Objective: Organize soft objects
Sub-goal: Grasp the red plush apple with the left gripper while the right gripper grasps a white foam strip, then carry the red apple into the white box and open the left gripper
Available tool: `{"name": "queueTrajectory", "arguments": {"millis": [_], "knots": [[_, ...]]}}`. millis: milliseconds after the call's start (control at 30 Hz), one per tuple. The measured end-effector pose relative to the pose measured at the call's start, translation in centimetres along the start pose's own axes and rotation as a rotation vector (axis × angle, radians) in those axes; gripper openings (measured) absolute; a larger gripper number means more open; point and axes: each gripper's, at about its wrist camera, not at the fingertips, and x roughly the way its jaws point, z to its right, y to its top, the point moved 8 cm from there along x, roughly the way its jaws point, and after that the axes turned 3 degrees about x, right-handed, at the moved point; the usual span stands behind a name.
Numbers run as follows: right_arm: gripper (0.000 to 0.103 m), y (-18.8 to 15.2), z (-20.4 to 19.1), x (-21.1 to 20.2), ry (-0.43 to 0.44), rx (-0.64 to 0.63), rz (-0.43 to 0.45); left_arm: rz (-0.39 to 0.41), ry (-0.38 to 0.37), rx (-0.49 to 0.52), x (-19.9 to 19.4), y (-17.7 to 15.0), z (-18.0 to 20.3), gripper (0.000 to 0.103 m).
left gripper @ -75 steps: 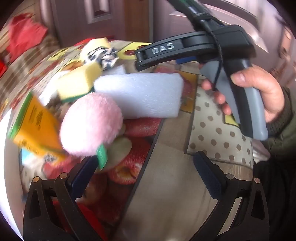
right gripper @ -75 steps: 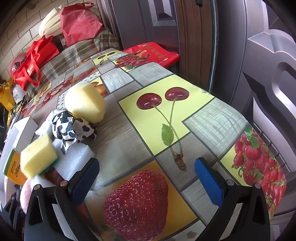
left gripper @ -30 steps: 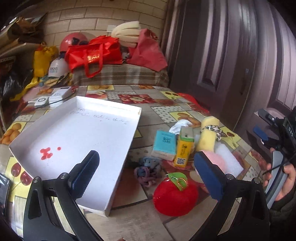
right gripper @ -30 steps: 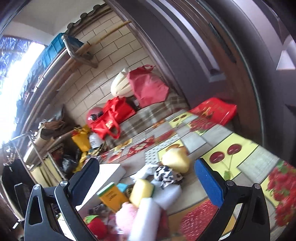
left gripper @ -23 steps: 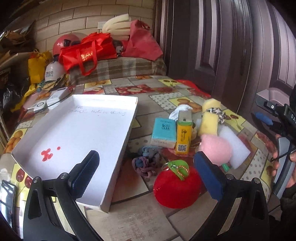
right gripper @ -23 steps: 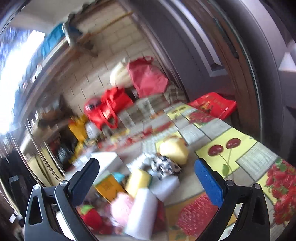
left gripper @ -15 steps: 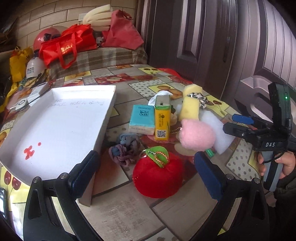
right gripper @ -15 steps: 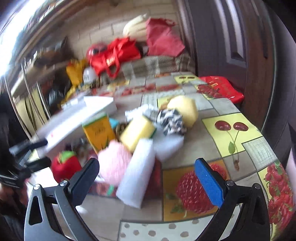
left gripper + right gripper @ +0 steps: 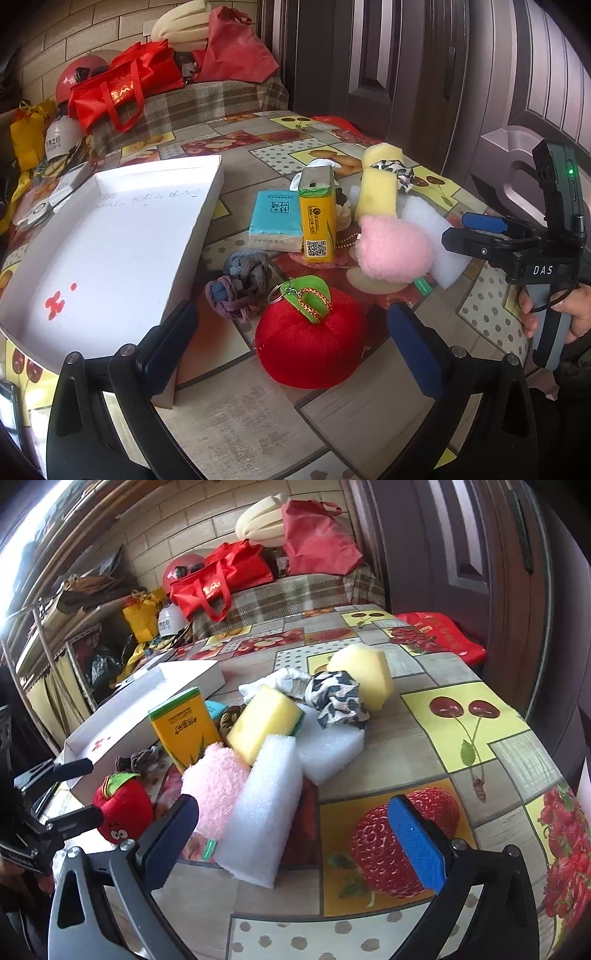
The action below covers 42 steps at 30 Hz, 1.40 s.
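A pile of soft things lies on the fruit-print table. A red plush apple (image 9: pixel 308 334) sits just ahead of my open, empty left gripper (image 9: pixel 291 343). Behind it lie a knotted cloth (image 9: pixel 240 286), a pink fluffy puff (image 9: pixel 393 249), white foam blocks (image 9: pixel 430 236), a yellow sponge (image 9: pixel 378 194) and a cow-print cloth (image 9: pixel 397 168). My right gripper (image 9: pixel 295 834) is open and empty, low over the table, with a white foam block (image 9: pixel 266 808) and the pink puff (image 9: pixel 218 782) just ahead of it. The apple shows at its left (image 9: pixel 123 810).
A white shallow tray (image 9: pixel 110 236) lies at the left. A yellow carton (image 9: pixel 317 212) and a teal tissue pack (image 9: pixel 275 216) stand amid the pile. Red bags (image 9: pixel 125 88) sit on a plaid-covered bench behind. A dark door (image 9: pixel 406 62) stands beyond the table's right edge.
Both grippers pulled back from close over the pile, swung up, then settled lower facing it. The left now has the apple and tray ahead. No object was grasped.
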Motion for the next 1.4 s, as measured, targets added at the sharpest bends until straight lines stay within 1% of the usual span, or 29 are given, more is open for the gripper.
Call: {"name": "queueTrajectory", "arguments": {"millis": [33, 100, 133, 200, 233, 300, 367, 467, 500, 600, 700, 733, 767, 800, 833, 867, 933, 1000, 1033, 1100, 1133, 1167, 1233, 1267, 1333, 1400], "knots": [[0.102, 0.0, -0.2, 0.0, 0.0, -0.011, -0.002, -0.004, -0.005, 0.003, 0.1, 0.0, 0.0, 0.103], [0.094, -0.1, -0.5, 0.1, -0.004, -0.035, -0.004, -0.01, -0.018, 0.014, 0.1, -0.1, 0.2, 0.102], [0.091, -0.1, -0.6, 0.1, -0.004, -0.042, -0.009, -0.012, -0.023, 0.022, 0.2, -0.2, 0.4, 0.102], [0.077, -0.2, -0.6, 0.4, -0.002, -0.043, -0.024, -0.021, -0.031, 0.041, 0.4, -0.3, 0.9, 0.1], [0.073, -0.3, -0.6, 0.6, -0.003, -0.042, -0.033, -0.026, -0.034, 0.048, 0.5, -0.3, 1.1, 0.099], [0.057, -0.4, -0.2, 1.0, -0.014, -0.037, -0.051, -0.035, -0.038, 0.054, 0.6, -0.4, 1.3, 0.098], [0.052, -0.4, 0.6, 1.1, -0.036, -0.019, -0.058, -0.038, -0.047, 0.043, 0.7, -0.4, 1.2, 0.095], [0.052, -0.3, 1.7, 1.1, -0.04, 0.016, -0.07, -0.063, -0.062, 0.029, 1.1, -0.5, 1.0, 0.092], [0.052, -0.2, 1.8, 1.1, -0.04, 0.019, -0.074, -0.077, -0.067, 0.033, 1.4, -0.6, 1.2, 0.089], [0.052, 0.3, 1.6, 1.4, -0.056, -0.004, -0.082, -0.12, -0.072, 0.069, 2.3, -1.0, 2.1, 0.088], [0.051, 0.4, 1.0, 2.6, -0.055, -0.026, -0.116, -0.155, -0.057, 0.112, 3.2, -1.2, 2.9, 0.088], [0.047, 0.2, 0.8, 3.1, -0.045, -0.031, -0.132, -0.162, -0.055, 0.119, 3.3, -1.3, 3.1, 0.084], [0.029, -0.1, 0.7, 3.3, -0.035, -0.033, -0.14, -0.167, -0.059, 0.12, 3.4, -1.3, 3.1, 0.078], [0.024, -0.3, 0.5, 3.6, -0.016, -0.034, -0.15, -0.169, -0.065, 0.112, 3.4, -1.4, 3.0, 0.065], [0.023, -0.5, 0.3, 3.6, 0.005, -0.03, -0.151, -0.166, -0.074, 0.104, 3.4, -1.4, 2.8, 0.064], [0.023, -0.6, 0.3, 3.4, 0.008, -0.027, -0.146, -0.161, -0.088, 0.095, 3.2, -1.3, 2.7, 0.062], [0.022, -0.5, 0.8, 2.7, -0.002, -0.015, -0.118, -0.144, -0.101, 0.093, 2.8, -1.1, 2.6, 0.059], [0.022, 0.1, 1.7, 1.6, -0.014, 0.02, -0.079, -0.115, -0.096, 0.103, 2.3, -0.6, 2.7, 0.059], [0.022, 0.5, 1.9, 0.8, -0.007, 0.037, -0.051, -0.093, -0.094, 0.105, 1.9, -0.4, 2.7, 0.059], [0.022, 1.9, 1.5, -1.5, 0.032, 0.045, 0.04, -0.029, -0.094, 0.092, 0.7, 0.2, 2.5, 0.059], [0.022, 2.8, 0.9, -3.1, 0.054, 0.035, 0.113, 0.008, -0.078, 0.076, 0.1, 0.6, 2.1, 0.059], [0.023, 3.4, 0.4, -4.0, 0.066, 0.027, 0.162, 0.041, -0.066, 0.061, -0.4, 1.0, 1.7, 0.059], [0.023, 4.6, -1.0, -5.7, 0.104, -0.001, 0.287, 0.115, -0.027, 0.019, -1.7, 1.5, 0.3, 0.059], [0.023, 4.8, -1.7, -6.0, 0.117, -0.011, 0.324, 0.147, -0.009, 0.001, -2.3, 1.7, -0.3, 0.059], [0.023, 4.8, -3.1, -6.0, 0.132, -0.035, 0.371, 0.21, 0.059, -0.026, -3.5, 2.0, -1.9, 0.059], [0.023, 4.7, -4.0, -5.2, 0.129, -0.055, 0.382, 0.273, 0.145, -0.026, -4.7, 2.1, -3.3, 0.059]]}}
